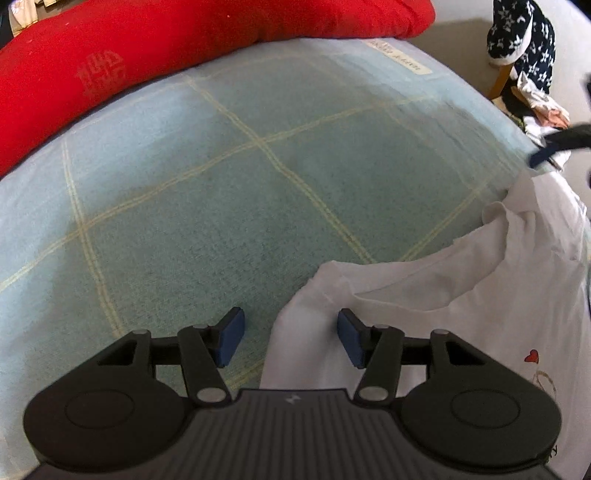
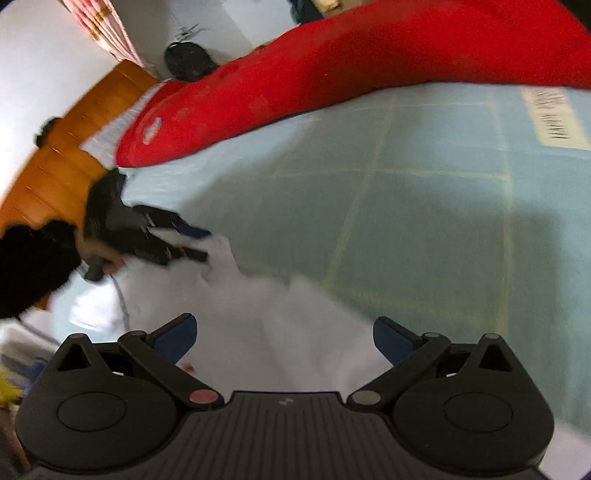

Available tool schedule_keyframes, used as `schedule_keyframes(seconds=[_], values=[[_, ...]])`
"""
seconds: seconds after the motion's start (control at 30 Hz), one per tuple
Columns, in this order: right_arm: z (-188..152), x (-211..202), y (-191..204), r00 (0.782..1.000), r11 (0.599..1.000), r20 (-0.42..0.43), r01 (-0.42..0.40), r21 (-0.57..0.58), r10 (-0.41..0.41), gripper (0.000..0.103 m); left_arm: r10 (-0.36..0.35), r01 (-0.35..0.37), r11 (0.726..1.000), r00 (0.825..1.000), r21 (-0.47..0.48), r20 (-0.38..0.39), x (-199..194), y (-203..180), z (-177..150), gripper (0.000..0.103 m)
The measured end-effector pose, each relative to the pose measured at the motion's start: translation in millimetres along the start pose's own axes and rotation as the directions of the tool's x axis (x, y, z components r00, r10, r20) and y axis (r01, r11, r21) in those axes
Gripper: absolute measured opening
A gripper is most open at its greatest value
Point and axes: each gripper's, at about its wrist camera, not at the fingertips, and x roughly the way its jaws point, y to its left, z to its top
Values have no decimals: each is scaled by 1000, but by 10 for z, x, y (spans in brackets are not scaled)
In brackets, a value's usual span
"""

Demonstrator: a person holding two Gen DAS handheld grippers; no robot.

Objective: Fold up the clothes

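Observation:
A white T-shirt (image 1: 480, 314) lies rumpled on the right of the bed, collar facing the middle, with a small red heart print (image 1: 532, 355). My left gripper (image 1: 291, 338) hovers open over the shirt's shoulder edge, one pad over the sheet and one over the cloth. In the right wrist view the same shirt (image 2: 266, 317) spreads under my open right gripper (image 2: 284, 339), which holds nothing. The left gripper (image 2: 197, 243) appears there at the shirt's far end, held by a hand in a black sleeve. A blurred right gripper finger (image 1: 546, 153) shows at the left wrist view's right edge.
The bed has a pale blue-green checked sheet (image 1: 221, 184) with a printed label (image 1: 399, 55). A long red bolster (image 1: 147, 55) lies along its far side. A star-patterned garment (image 1: 517, 33) hangs on a wooden chair over a clothes pile (image 1: 546, 114). Orange wooden furniture (image 2: 55, 158) stands beyond.

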Motion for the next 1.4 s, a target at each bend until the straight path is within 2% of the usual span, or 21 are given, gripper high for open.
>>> schedule_keyframes(seconds=[0.07,0.13,0.27,0.37,0.43,0.5,0.6,0.73,0.87,0.93,1.07,1.27,1.33,1.4], values=[[217,207,-95,996,997,-62,-71,3,71,103,-9,9,1000,1000,-4,9,-2,22,-12,56],[362,463,-150,978,992,-163,-127,11,127,103,-14,14,1000,1000,-7,17,-4,41,-19,56],[417,834,-142,929,991,-346,-133,18,131,103,-11,11,1000,999,1,36,-7,41,-44,57],[310,855,-68,891,990,-434,-140,17,133,103,-9,9,1000,999,7,46,-12,44,-64,57],[247,821,-30,866,985,-471,-167,39,165,103,-13,12,1000,999,11,47,-17,54,-63,57],[222,793,-12,850,980,-488,-192,60,197,103,-22,21,999,999,28,34,-27,63,-35,57],[230,875,-67,841,966,-476,-234,108,257,103,-39,39,998,999,42,7,-18,91,21,57],[300,1083,-220,805,889,-383,-369,272,452,103,-45,46,998,999,46,-9,-6,106,52,57],[357,1062,-255,768,815,-296,-474,334,568,103,-50,51,998,999,46,-11,-45,110,47,57],[406,957,-293,768,795,-247,-504,338,591,103,-57,57,998,998,27,-8,-55,131,54,56],[401,962,-379,788,824,-274,-463,327,551,103,-68,68,997,998,36,0,-89,140,74,55],[394,970,-508,814,864,-314,-399,308,488,103,-117,123,990,990,69,-80,-34,193,101,55],[284,1080,-547,809,877,-357,-373,303,467,103,-131,137,989,987,60,-96,-63,221,110,55],[237,1093,-602,805,865,-334,-401,302,490,103,-141,147,988,985,51,-99,-114,239,110,55]])
